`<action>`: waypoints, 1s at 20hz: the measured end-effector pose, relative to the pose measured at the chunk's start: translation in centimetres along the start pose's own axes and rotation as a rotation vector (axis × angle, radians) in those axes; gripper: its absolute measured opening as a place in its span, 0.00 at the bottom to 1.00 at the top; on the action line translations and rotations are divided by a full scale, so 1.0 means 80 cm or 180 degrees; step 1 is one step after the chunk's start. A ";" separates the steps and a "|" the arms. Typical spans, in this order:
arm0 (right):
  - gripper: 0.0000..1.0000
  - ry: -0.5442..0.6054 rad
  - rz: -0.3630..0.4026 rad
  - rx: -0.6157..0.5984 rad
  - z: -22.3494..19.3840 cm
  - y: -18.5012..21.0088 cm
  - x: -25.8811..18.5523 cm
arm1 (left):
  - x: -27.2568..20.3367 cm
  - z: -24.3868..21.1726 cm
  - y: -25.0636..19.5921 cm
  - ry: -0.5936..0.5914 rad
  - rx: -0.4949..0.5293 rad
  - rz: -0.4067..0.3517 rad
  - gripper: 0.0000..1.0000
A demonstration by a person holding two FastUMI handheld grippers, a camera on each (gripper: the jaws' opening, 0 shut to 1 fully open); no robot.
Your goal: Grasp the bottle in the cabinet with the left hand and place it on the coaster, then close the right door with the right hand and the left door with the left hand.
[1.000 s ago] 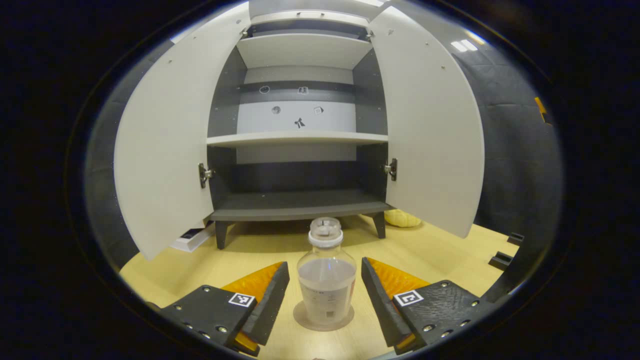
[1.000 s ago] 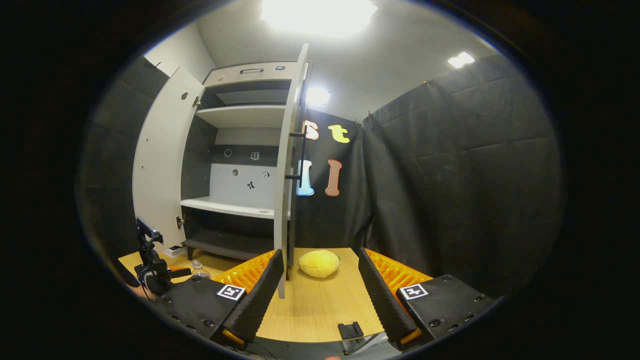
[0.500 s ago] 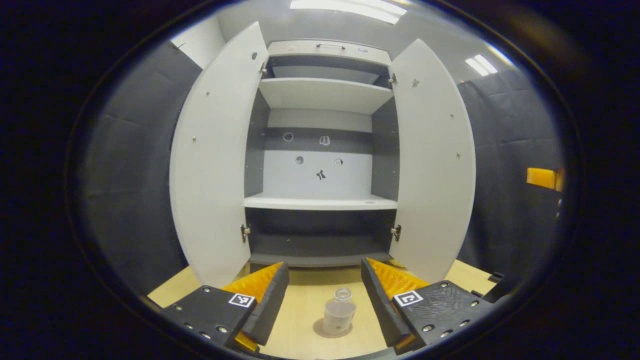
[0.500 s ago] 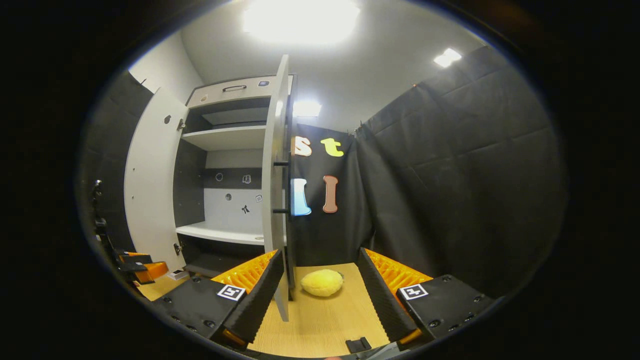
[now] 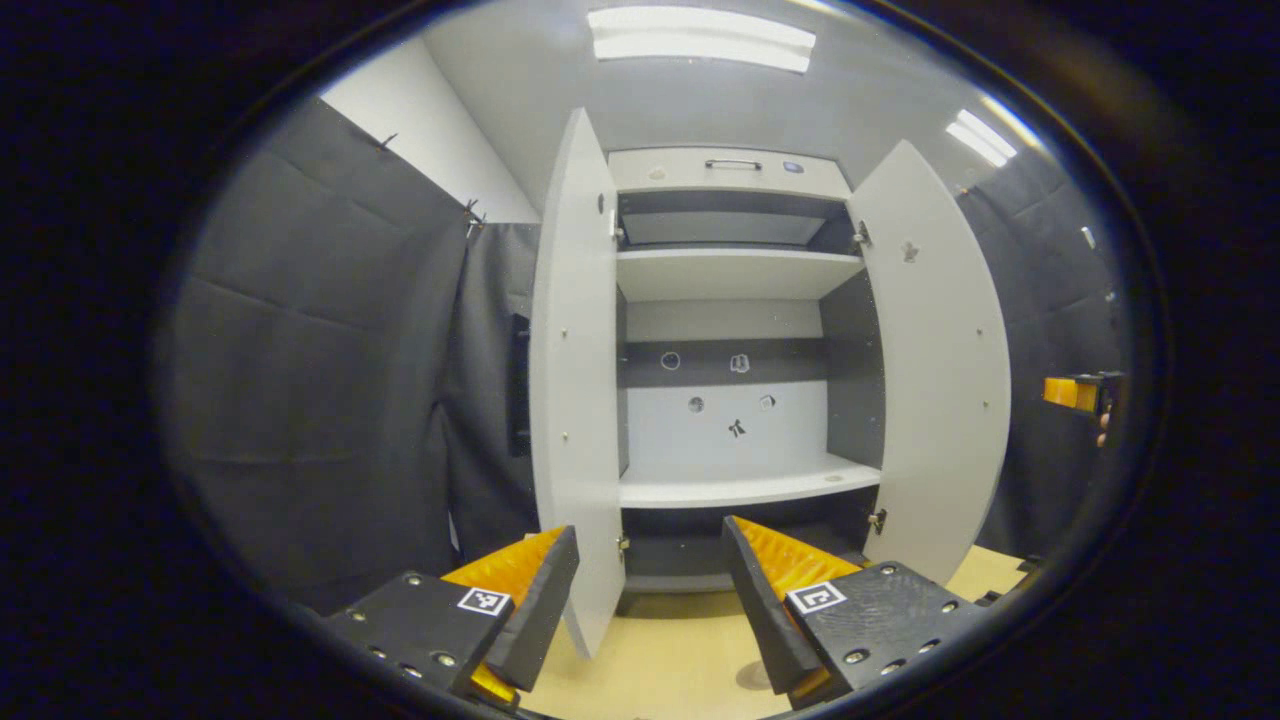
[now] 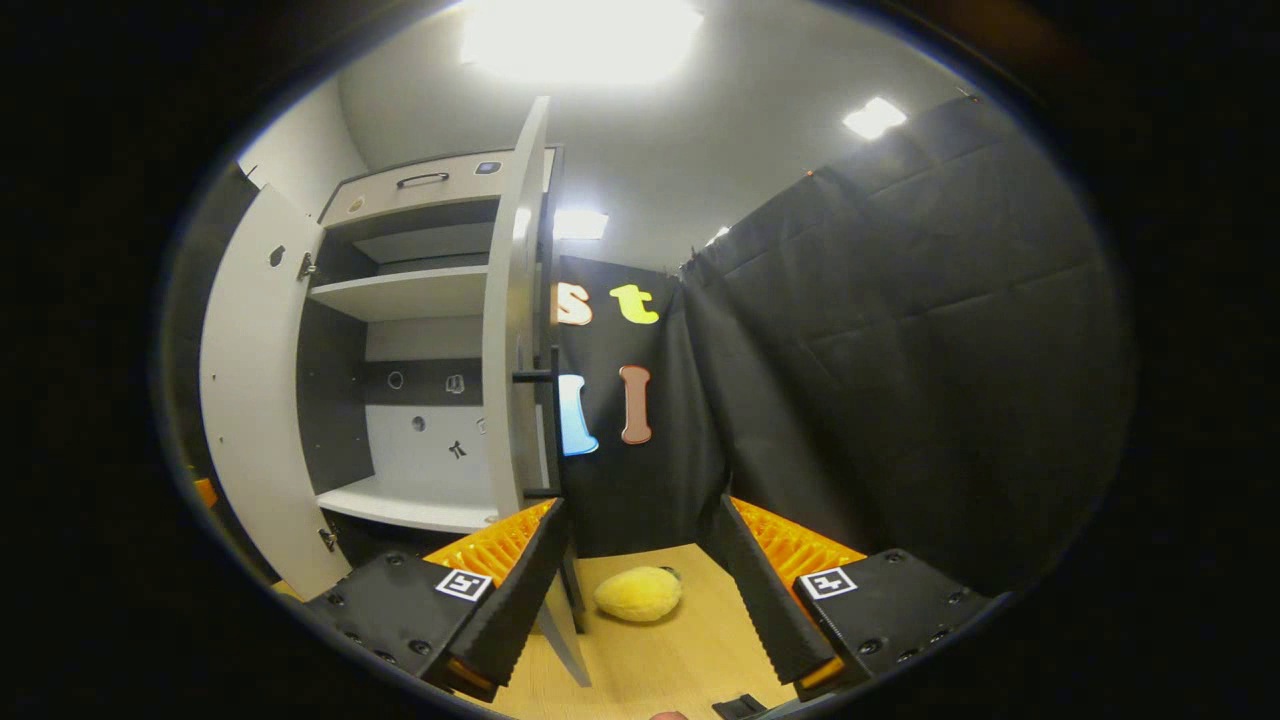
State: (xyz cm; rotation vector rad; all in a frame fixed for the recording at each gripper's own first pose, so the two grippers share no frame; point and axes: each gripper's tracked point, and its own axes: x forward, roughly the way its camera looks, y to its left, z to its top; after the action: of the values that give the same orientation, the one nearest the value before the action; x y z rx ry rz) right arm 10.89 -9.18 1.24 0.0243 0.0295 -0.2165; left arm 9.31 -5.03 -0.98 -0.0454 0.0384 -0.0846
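Note:
The white cabinet stands with both doors swung out and its shelves bare. My left gripper is open and empty, and the left door is seen edge-on just above its left finger. A sliver of the round coaster peeks out beside this gripper's right finger, which hides whatever stands on it. My right gripper is open and empty. The right door, with its black handle, rises just above this gripper's left finger. My right gripper also appears past the right door.
A yellow plush lump lies on the wooden table between the right gripper's fingers. Black cloth walls close in on both sides. A small black clip sits at the table's near edge.
The left gripper drew back from the bottle on the coaster, rose and swung left toward the left door. The right gripper rose and edged closer to the right door's edge.

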 end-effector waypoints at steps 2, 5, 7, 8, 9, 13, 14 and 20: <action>0.96 -0.0143 -0.0198 -0.0010 0.017 -0.002 0.016 | -0.002 0.009 0.039 -0.0041 -0.0017 0.0127 0.84; 0.92 -0.0243 -0.0527 -0.0120 0.027 -0.012 0.044 | -0.008 0.022 0.101 -0.0096 0.0018 0.0324 0.84; 0.92 -0.0189 -0.0679 -0.0172 0.022 -0.010 0.061 | -0.009 0.027 0.142 -0.0136 0.0046 0.0479 0.84; 0.95 -0.0130 -0.0715 -0.0179 0.016 -0.006 0.067 | -0.010 0.026 0.163 -0.0136 0.0048 0.0549 0.84; 0.96 -0.0095 -0.0722 -0.0179 0.013 -0.001 0.072 | -0.012 0.027 0.182 -0.0141 0.0042 0.0619 0.84; 0.95 -0.0074 -0.0742 -0.0294 0.005 0.015 0.076 | -0.008 0.027 0.236 -0.0164 0.0002 0.0773 0.84; 0.95 -0.0051 -0.0718 -0.0311 0.003 0.019 0.074 | -0.007 0.024 0.247 -0.0164 -0.0022 0.0783 0.84; 0.92 -0.0011 -0.0722 -0.0342 -0.001 0.037 0.062 | 0.027 0.003 0.272 -0.0127 -0.0159 0.0723 0.85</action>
State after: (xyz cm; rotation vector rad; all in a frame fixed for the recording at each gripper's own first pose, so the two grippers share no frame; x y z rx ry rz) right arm 16.35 -7.38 1.09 -0.0868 0.0404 -0.4414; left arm 13.27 16.44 -1.86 -0.0923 0.0057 0.1445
